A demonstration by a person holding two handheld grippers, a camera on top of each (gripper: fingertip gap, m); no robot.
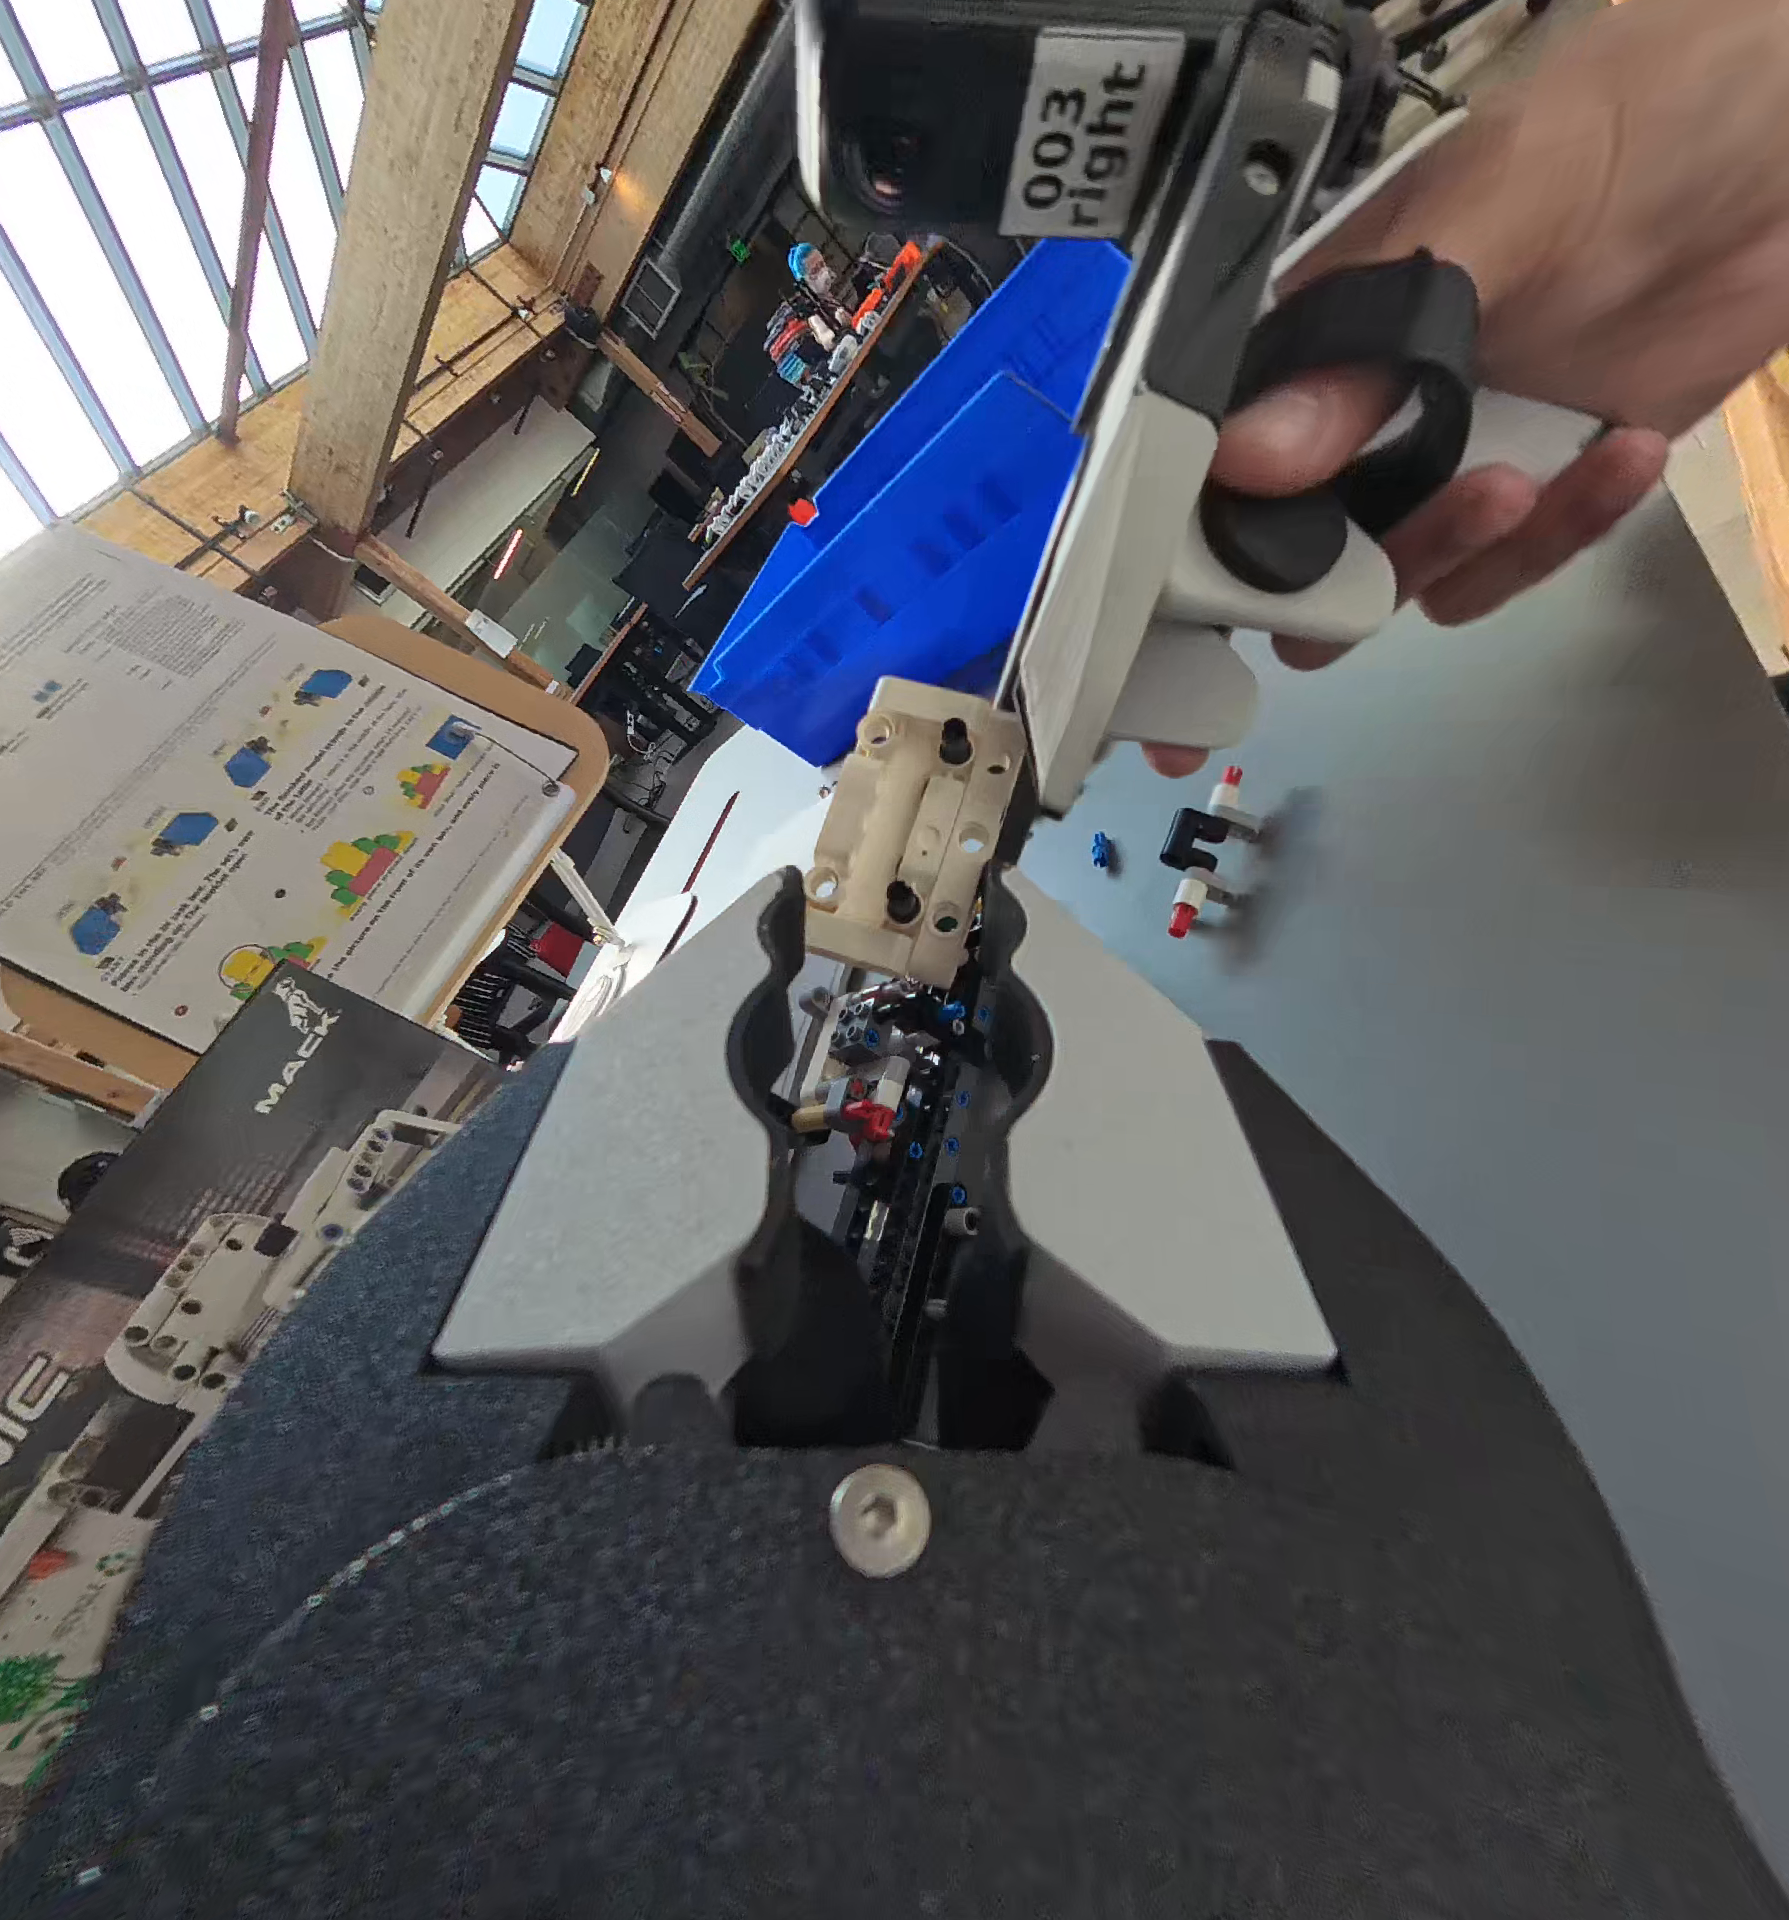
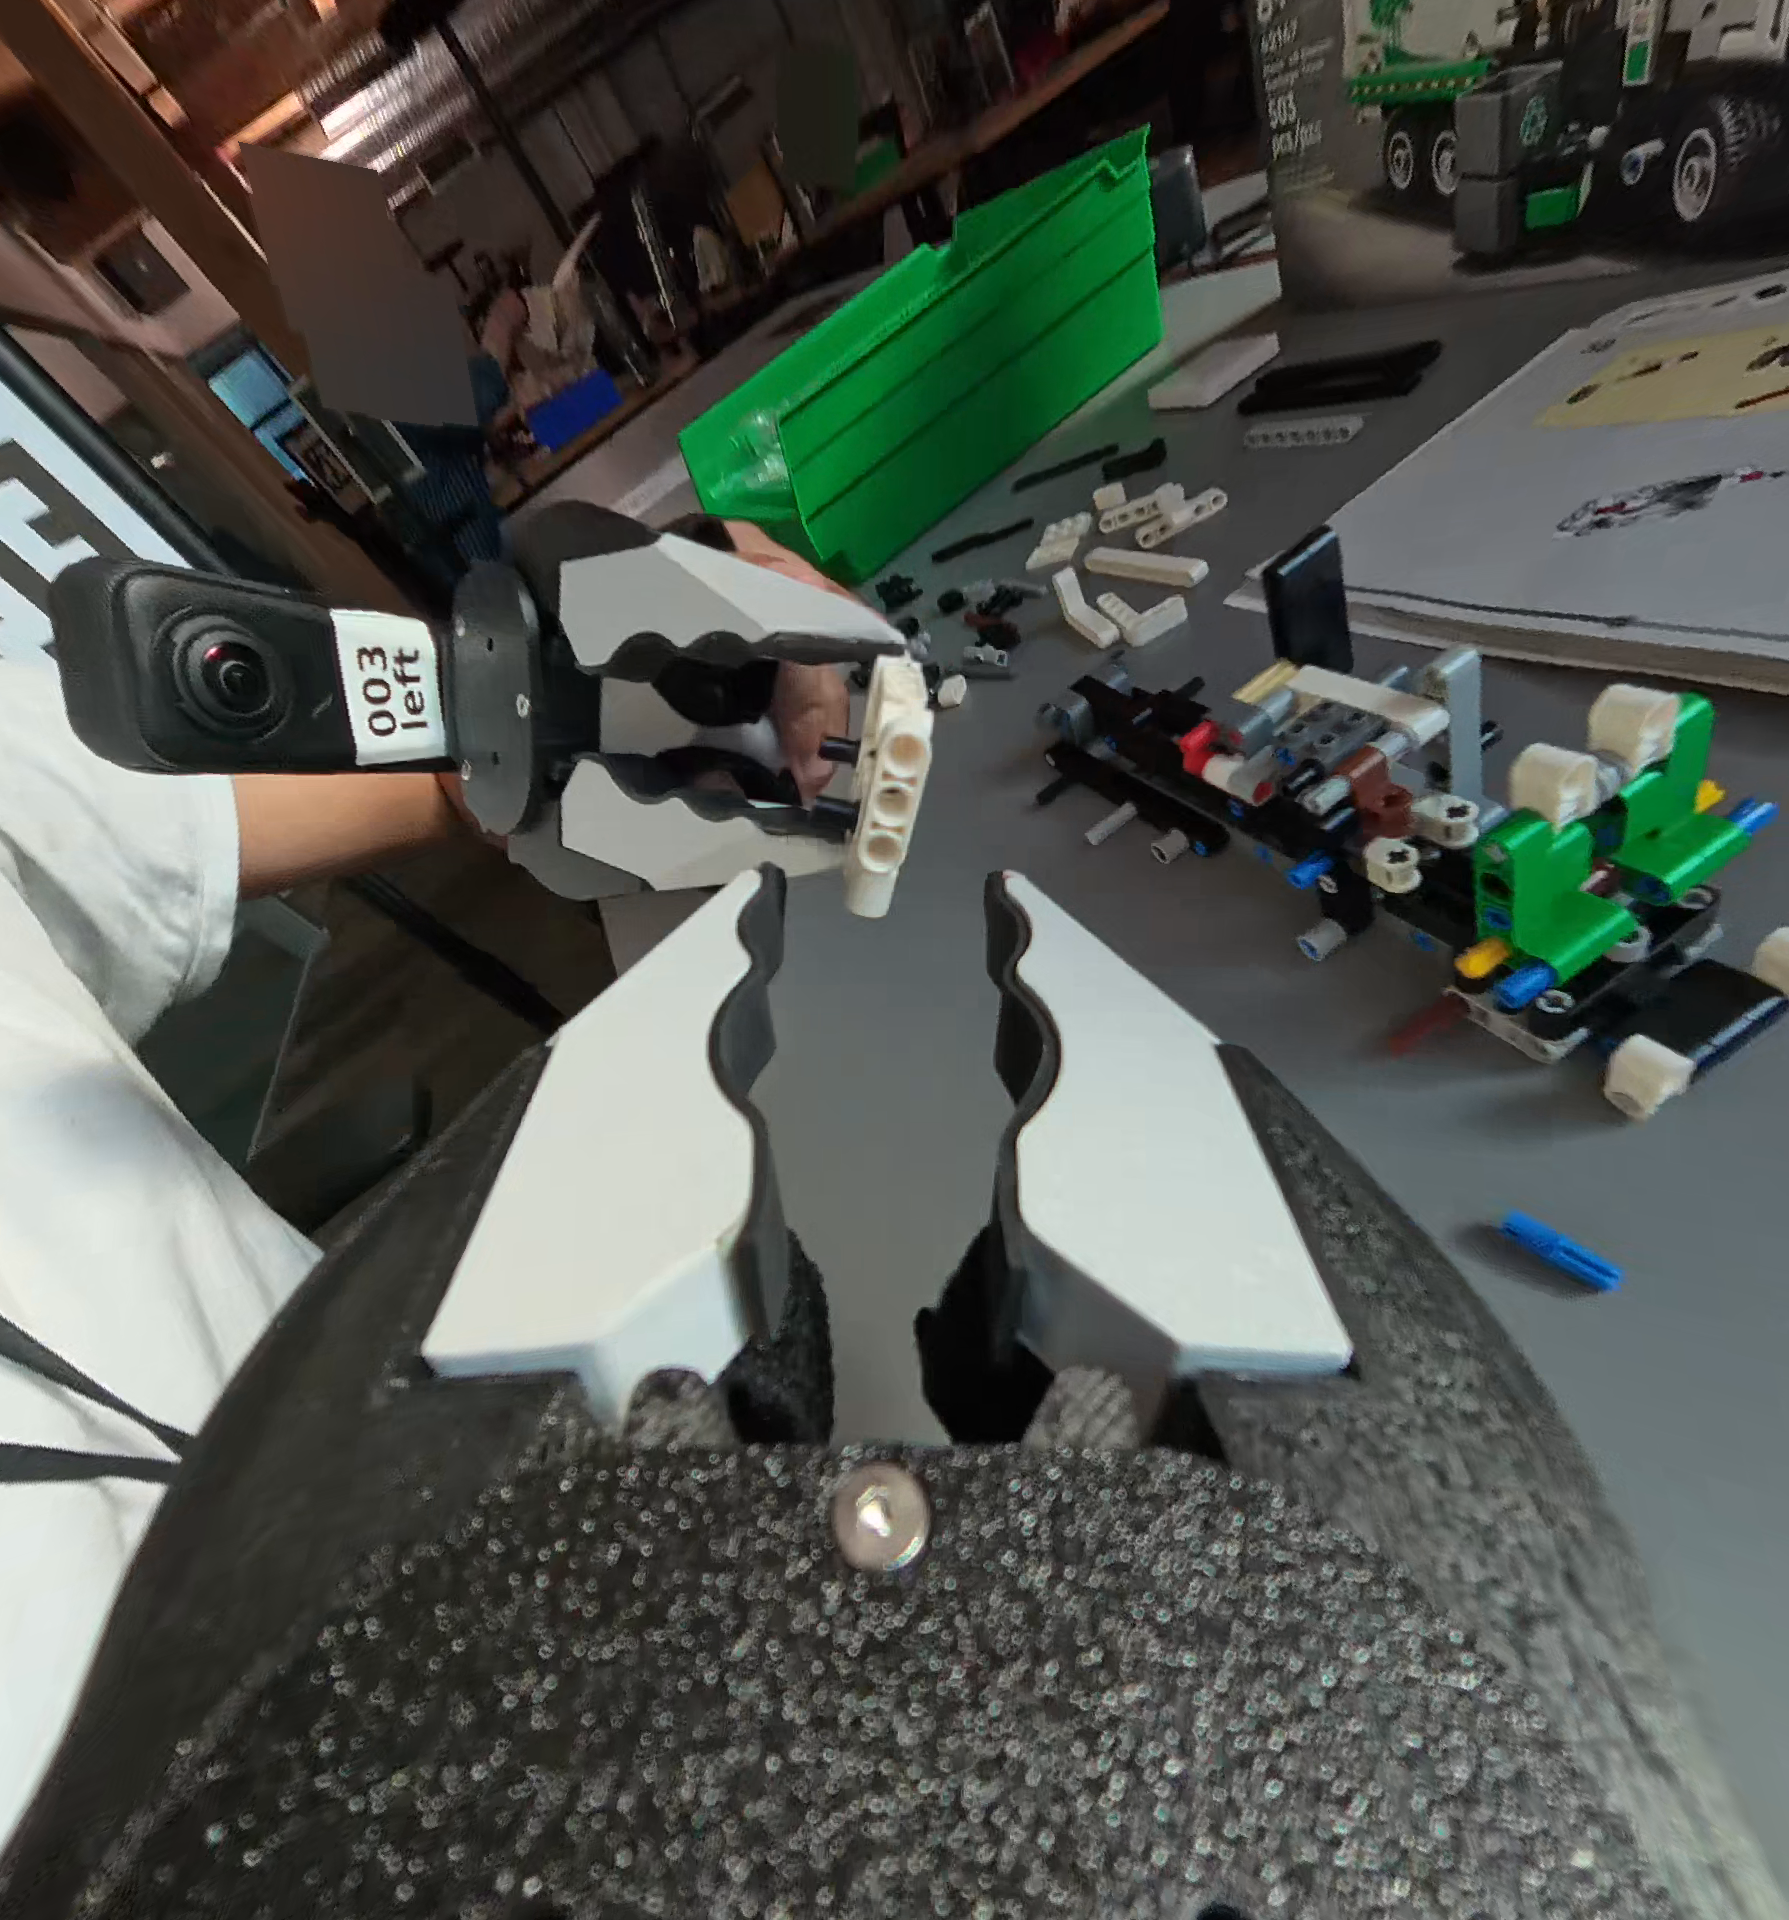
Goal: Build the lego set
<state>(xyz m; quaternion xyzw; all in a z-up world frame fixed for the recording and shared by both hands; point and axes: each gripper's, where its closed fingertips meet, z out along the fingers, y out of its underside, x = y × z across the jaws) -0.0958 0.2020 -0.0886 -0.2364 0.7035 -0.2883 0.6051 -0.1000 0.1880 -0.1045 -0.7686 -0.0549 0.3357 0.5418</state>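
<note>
My left gripper point(image 1: 895, 914) is shut on a cream panel piece point(image 1: 911, 842) with two black pins and holds it in the air above the grey table point(image 1: 1492, 1039). The right wrist view shows the same grasp: the left gripper point(image 2: 864, 743) clamps the cream piece point(image 2: 890, 769) by its top and bottom edges. My right gripper point(image 2: 882, 891) is open and holds nothing. The lower end of the cream piece hangs just above and between its fingertips without touching the pads. In the left wrist view, one of the right gripper's fingers point(image 1: 1077, 644) stands close beside the piece.
A partly built truck chassis point(image 2: 1389, 810) lies on the table to the right. A green bin point(image 2: 952, 364), loose cream and black pieces point(image 2: 1129, 540), a booklet point(image 2: 1648, 499) and a box point(image 2: 1544, 135) lie beyond. A blue pin point(image 2: 1560, 1262) lies near. A blue bin point(image 1: 921, 520) and a small black assembly point(image 1: 1202, 852) show too. Only a small space, under 4 cm, lies between the two pairs of fingers.
</note>
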